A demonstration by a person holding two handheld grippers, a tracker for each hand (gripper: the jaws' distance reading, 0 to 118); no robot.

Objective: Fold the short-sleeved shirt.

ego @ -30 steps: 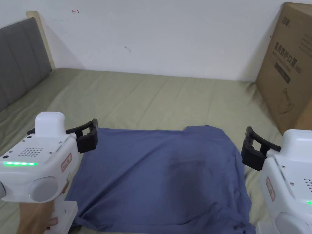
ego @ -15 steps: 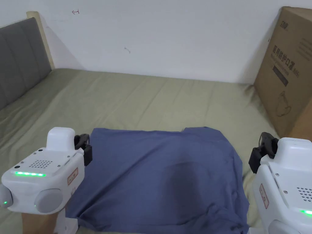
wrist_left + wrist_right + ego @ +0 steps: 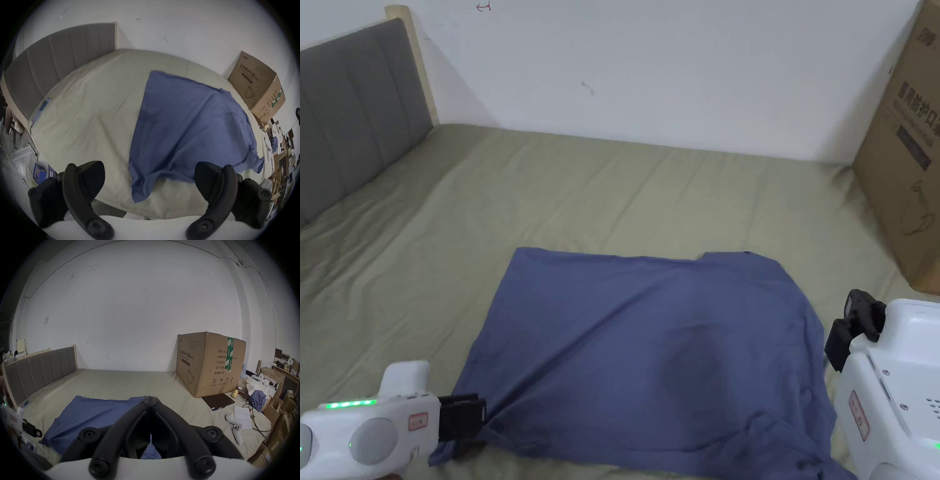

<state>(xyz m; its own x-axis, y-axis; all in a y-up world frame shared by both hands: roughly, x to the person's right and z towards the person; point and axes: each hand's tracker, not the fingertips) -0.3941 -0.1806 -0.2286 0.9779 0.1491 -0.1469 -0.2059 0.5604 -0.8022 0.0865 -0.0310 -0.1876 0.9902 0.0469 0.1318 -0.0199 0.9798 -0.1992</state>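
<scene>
Shirt (image 3: 650,350), soft blue rumpled rectangle

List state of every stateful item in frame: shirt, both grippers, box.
blue short-sleeved shirt: spread on the bed, partly folded, near corners rumpled.
left gripper: open, jaws straddling the shirt's near-left corner, not gripping.
right gripper: shut, tips together, nothing held.
cardboard box: closed, taped, upright on the bed.
</scene>
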